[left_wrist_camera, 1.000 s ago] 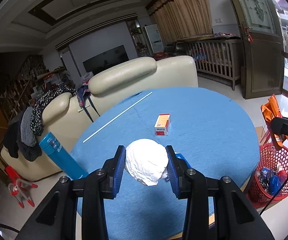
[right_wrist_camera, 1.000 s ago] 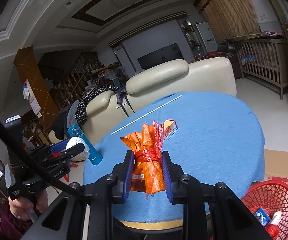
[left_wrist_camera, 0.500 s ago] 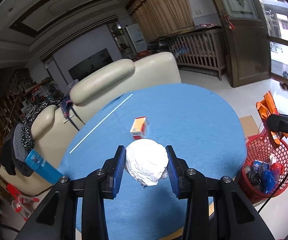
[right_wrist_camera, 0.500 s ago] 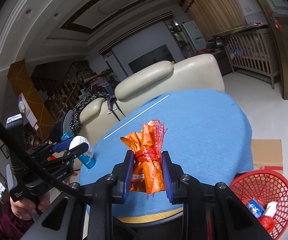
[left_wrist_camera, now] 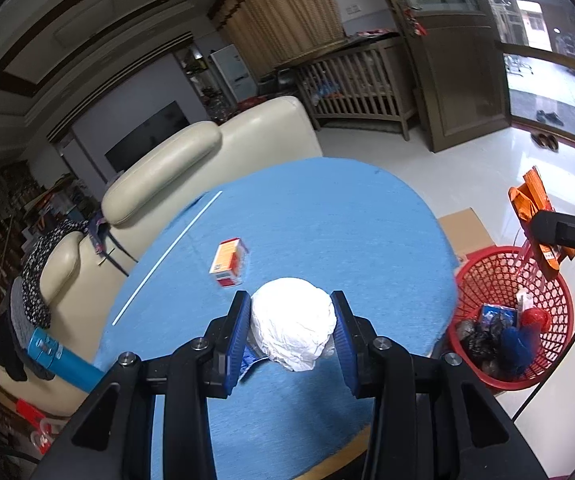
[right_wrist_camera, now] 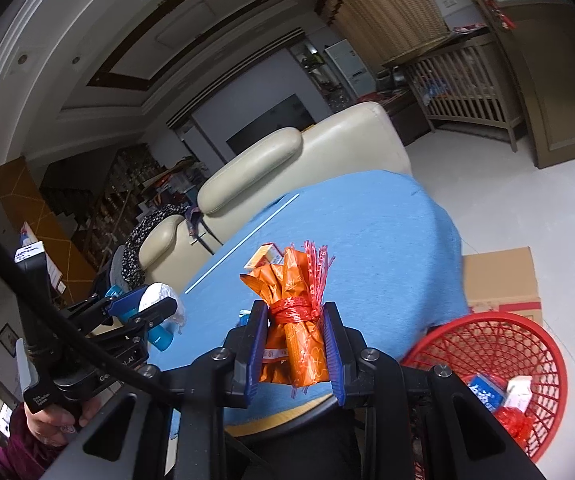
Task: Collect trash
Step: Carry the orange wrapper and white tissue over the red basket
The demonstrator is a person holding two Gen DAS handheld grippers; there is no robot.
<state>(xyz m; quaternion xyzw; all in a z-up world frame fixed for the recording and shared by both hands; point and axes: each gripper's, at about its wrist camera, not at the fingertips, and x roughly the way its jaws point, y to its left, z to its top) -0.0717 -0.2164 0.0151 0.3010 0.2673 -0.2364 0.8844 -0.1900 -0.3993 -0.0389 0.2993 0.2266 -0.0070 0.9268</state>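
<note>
My left gripper is shut on a white crumpled paper ball and holds it above the near part of the blue table. My right gripper is shut on an orange wrapper bundle tied with red mesh; it hangs over the table's right edge, just left of the red trash basket. In the left wrist view the bundle hangs above the basket, which holds several pieces of trash. An orange and white small box lies on the table.
A thin white stick lies across the table's far left. A cream sofa stands behind the table. A blue bottle is by the table's left edge. A cardboard box lies on the floor behind the basket.
Both grippers have moved right toward the red basket, still holding their loads. The basket now shows larger and closer in both views.
</note>
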